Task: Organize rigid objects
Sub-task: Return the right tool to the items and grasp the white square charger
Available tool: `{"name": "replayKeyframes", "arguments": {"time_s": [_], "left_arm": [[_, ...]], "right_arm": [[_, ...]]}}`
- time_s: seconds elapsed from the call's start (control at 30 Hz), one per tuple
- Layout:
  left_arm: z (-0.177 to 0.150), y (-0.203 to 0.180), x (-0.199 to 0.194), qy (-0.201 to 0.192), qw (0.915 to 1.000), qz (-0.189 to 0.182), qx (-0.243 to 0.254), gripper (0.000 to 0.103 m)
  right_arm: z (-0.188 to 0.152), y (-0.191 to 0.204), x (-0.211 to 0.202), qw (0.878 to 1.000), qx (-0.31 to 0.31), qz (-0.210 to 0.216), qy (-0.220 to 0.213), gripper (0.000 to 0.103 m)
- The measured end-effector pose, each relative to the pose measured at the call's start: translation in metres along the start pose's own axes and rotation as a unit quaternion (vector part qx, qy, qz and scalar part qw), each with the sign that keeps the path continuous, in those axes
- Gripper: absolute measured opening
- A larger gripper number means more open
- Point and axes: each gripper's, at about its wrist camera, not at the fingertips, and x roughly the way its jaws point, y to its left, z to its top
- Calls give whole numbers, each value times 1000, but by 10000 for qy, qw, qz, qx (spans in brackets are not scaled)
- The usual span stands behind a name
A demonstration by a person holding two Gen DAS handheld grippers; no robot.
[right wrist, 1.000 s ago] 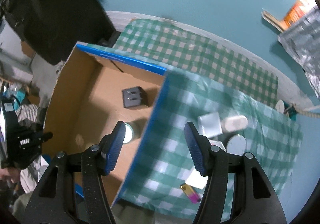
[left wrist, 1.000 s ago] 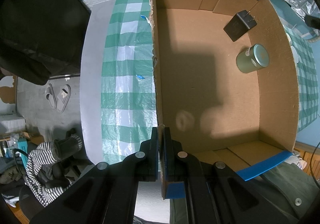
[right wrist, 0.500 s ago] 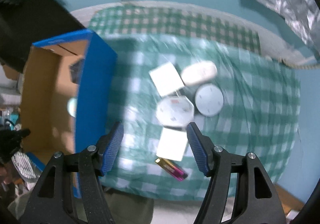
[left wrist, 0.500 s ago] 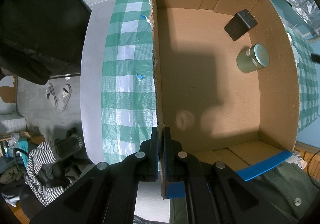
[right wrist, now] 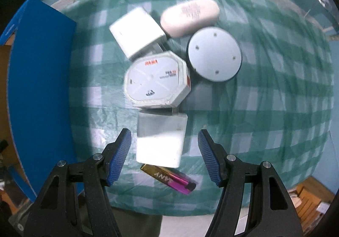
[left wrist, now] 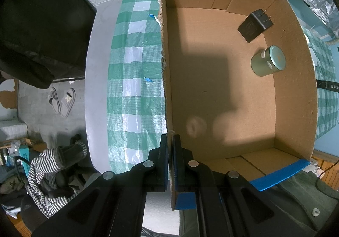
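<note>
Two items already sat in cardboard box (left wrist: 222, 92): black charger (left wrist: 255, 25), green tin (left wrist: 268, 63). Left claw (left wrist: 170, 152) clamped shut on box wall, steadying it. Right claw (right wrist: 164, 148) hung half open, empty, over white block (right wrist: 160, 141) on bench (right wrist: 264, 120). Pickup step; next likely descend, straddle block, close.

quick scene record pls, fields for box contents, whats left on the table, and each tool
box contents: black charger, green tin
box: open cardboard, blue tape on rims
on table: two white blocks, octagonal box, oval case, round disc, lighter
left tool: shut on the box wall
right tool: open above the nearer white block
</note>
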Motion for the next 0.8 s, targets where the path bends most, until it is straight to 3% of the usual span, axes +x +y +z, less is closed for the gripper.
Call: {"name": "replayKeyframes", "arguments": {"time_s": [0.27, 0.37, 0.8], "left_arm": [[-1, 0, -1, 8, 10000, -12, 5, 4], [-1, 0, -1, 6, 10000, -15, 0, 4], [0, 0, 0, 19, 10000, -14, -1, 4]], "right_arm": [[-3, -2, 19, 10000, 26, -18, 32, 66], [-4, -1, 25, 10000, 39, 1, 62, 57], [-4, 19, 31, 9995, -135, -280, 24, 52]]}}
